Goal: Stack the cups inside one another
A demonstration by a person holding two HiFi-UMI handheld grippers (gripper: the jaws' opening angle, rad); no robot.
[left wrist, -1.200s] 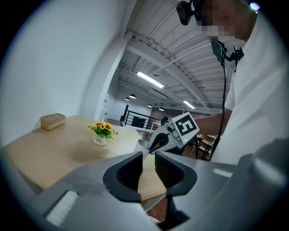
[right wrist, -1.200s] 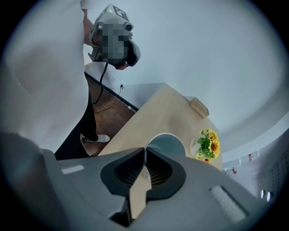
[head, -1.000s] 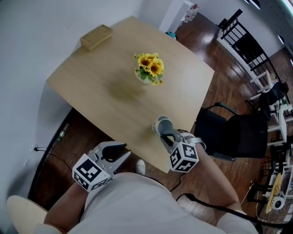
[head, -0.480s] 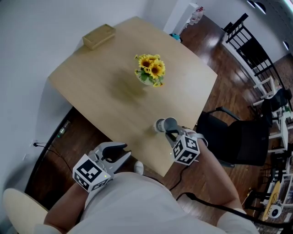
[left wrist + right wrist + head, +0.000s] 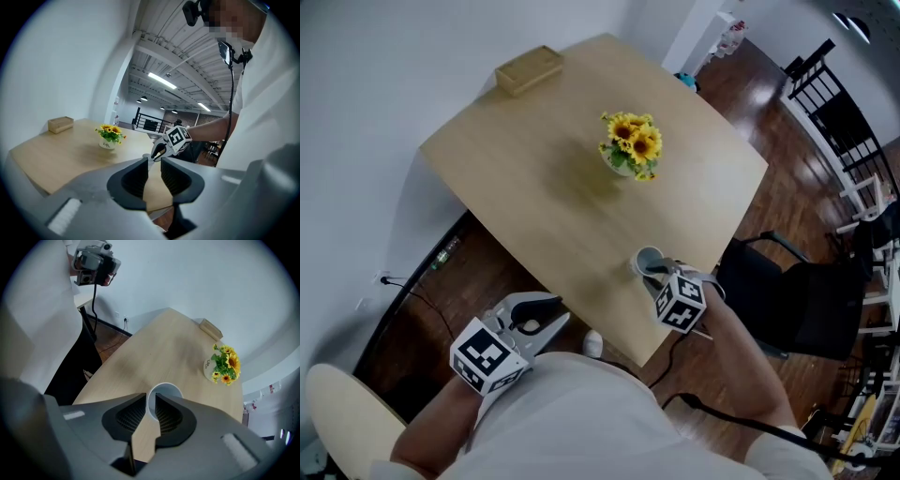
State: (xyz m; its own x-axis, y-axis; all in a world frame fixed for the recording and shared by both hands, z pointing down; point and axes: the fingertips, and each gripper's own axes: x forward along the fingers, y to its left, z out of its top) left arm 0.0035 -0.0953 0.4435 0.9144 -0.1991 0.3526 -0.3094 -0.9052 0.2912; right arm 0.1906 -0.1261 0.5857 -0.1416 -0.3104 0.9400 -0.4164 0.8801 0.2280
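Observation:
A pale grey cup (image 5: 649,261) stands upright near the front right edge of the wooden table (image 5: 534,187). My right gripper (image 5: 659,274) is shut on its near rim, one jaw inside the cup and one outside. In the right gripper view the cup's round mouth (image 5: 165,391) shows just beyond the right gripper (image 5: 151,404). I see no second cup. My left gripper (image 5: 555,309) hangs off the table, below its front edge and above the dark floor. Its jaws stand close together with nothing between them, as the left gripper view shows (image 5: 153,161).
A pot of yellow sunflowers (image 5: 628,150) sits mid-table, and a small wooden box (image 5: 528,68) lies at the far corner by the white wall. A black chair (image 5: 797,300) stands right of the table. A cable runs along the floor at the left.
The cup has gone from tilted to upright in the right gripper, a little nearer the table's edge. The left gripper has stayed where it was.

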